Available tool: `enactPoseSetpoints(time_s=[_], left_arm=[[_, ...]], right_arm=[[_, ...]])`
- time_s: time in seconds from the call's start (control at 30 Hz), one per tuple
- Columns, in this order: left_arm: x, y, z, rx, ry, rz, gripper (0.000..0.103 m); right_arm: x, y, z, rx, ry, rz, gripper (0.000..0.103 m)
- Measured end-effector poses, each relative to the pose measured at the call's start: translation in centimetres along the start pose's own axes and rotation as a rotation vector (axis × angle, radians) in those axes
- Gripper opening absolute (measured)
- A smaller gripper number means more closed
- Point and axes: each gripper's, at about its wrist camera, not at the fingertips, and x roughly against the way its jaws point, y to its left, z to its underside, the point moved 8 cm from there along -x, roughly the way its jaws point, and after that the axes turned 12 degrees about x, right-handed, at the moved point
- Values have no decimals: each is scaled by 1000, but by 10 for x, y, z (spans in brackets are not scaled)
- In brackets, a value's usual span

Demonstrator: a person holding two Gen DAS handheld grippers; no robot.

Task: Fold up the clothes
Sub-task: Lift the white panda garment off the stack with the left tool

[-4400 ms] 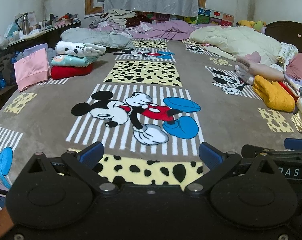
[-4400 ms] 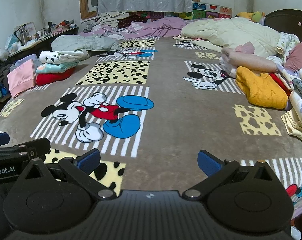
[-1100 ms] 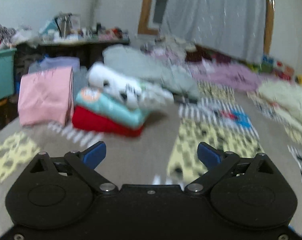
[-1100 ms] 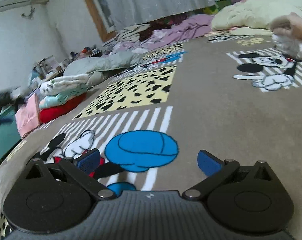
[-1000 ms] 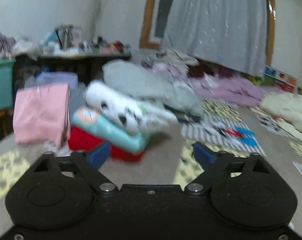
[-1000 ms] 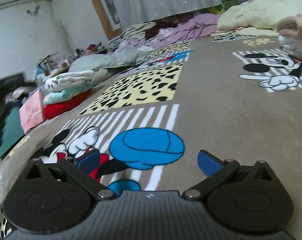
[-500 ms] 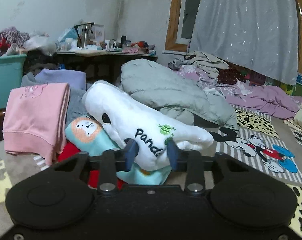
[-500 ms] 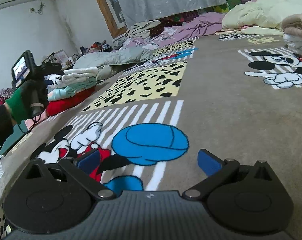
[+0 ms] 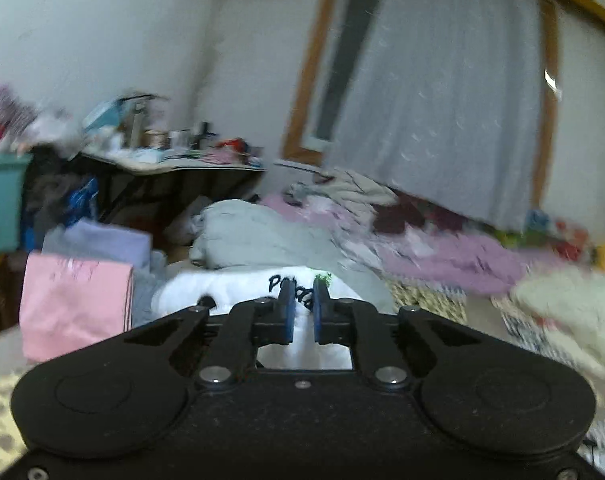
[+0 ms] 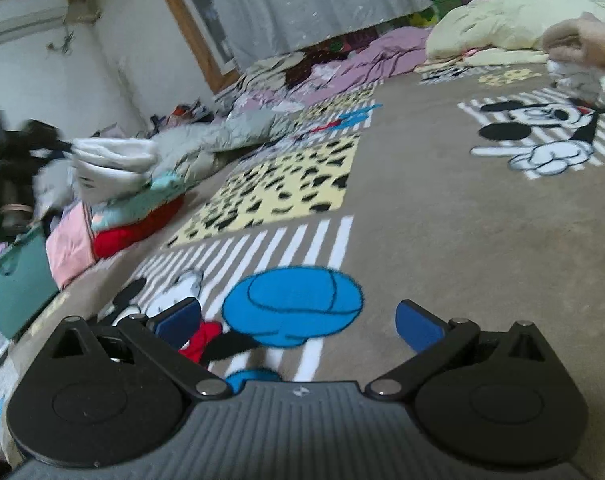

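Observation:
A white garment with black "Panda" lettering (image 9: 230, 298) is raised off the folded pile at the bed's left edge. My left gripper (image 9: 302, 300) is shut on a fold of it, jaws closing tight with cloth pinched between the blue pads. In the right wrist view the same white garment (image 10: 110, 160) hangs just above the teal garment (image 10: 142, 200) and the red garment (image 10: 142, 228), and the left gripper (image 10: 58, 146) is a dark blur at its left end. My right gripper (image 10: 298, 316) is open, low over the cartoon-mouse blanket (image 10: 442, 240), holding nothing.
A folded pink garment (image 9: 74, 304) and a lilac one (image 9: 102, 240) lie left of the pile. Behind it is a grey jacket (image 9: 262, 236). A teal bin (image 9: 0, 200) and a cluttered table (image 9: 174, 166) stand beyond the bed edge. A cream quilt (image 10: 522, 12) lies at the far right.
My left gripper swung to the folded pile, closed on the white panda garment and lifted it upward. The right gripper stayed open over the blanket, hardly moving.

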Motion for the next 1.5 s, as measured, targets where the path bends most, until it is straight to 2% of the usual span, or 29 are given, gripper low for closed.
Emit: enactPoseSetpoints(time_s=[0.07,0.1,0.13,0.17,0.23,0.3,0.33,0.37,0.43,0.47,0.53,0.57,0.67,0.8,0.87,0.9,0.93,0.97,1.0,1.2,1.33,1.4,1.43,1.47,1.5], left_arm=[[30,-13,-9,5,-6,62,5],[39,-20,-9,-43,-23,72,4],[41,-22,-5,-94,-7,37,4],[42,-20,-2,-84,28,10,3],[54,-18,0,-7,68,36,1],[65,-27,9,-54,70,41,0],[72,-32,13,-29,98,56,0],[80,-38,15,-14,113,78,0],[101,-61,16,-48,78,158,0],[103,-71,22,-81,94,162,0],[107,-87,31,-77,150,182,0],[124,-104,28,-97,121,250,0],[165,-151,26,-181,72,365,0],[179,-169,49,-239,130,389,0],[179,-158,69,-253,175,356,0],[177,-149,80,-241,203,331,11],[173,-136,92,-223,243,307,48],[168,-122,103,-204,265,271,65],[166,-108,114,-191,272,223,72],[162,-47,206,-218,429,75,72],[175,-35,267,-314,496,30,72],[177,-34,288,-385,497,6,72],[175,-35,294,-417,487,-8,65],[174,-37,297,-431,471,-17,50],[172,-39,300,-446,455,-25,13]], right_arm=[[9,-1,-9,-5,-38,2,103],[13,-2,-14,-4,-55,0,103],[18,-2,-18,-3,-73,-3,103],[23,-2,-23,-3,-91,-5,103],[32,-4,-31,-2,-124,-7,103],[40,-8,-40,-3,-152,-8,103],[43,-11,-43,-6,-163,-5,103],[46,-14,-45,-11,-174,0,103],[50,-21,-50,-23,-190,7,103],[52,-24,-52,-30,-197,11,103],[55,-31,-56,-47,-208,17,103],[55,-33,-57,-58,-213,17,103],[58,-43,-60,-92,-221,19,103],[64,-60,-61,-173,-232,7,103],[67,-71,-62,-201,-238,15,103],[67,-75,-62,-215,-235,14,103],[67,-77,-61,-229,-223,1,103],[65,-79,-60,-242,-207,-19,103],[64,-80,-60,-251,-196,-38,103],[50,-65,-51,-265,-127,-126,103],[38,-52,-41,-270,-61,-181,103],[33,-46,-35,-277,-27,-206,103],[30,-44,-33,-280,-13,-213,103],[27,-43,-31,-282,-1,-216,103],[25,-41,-28,-283,10,-220,103]])
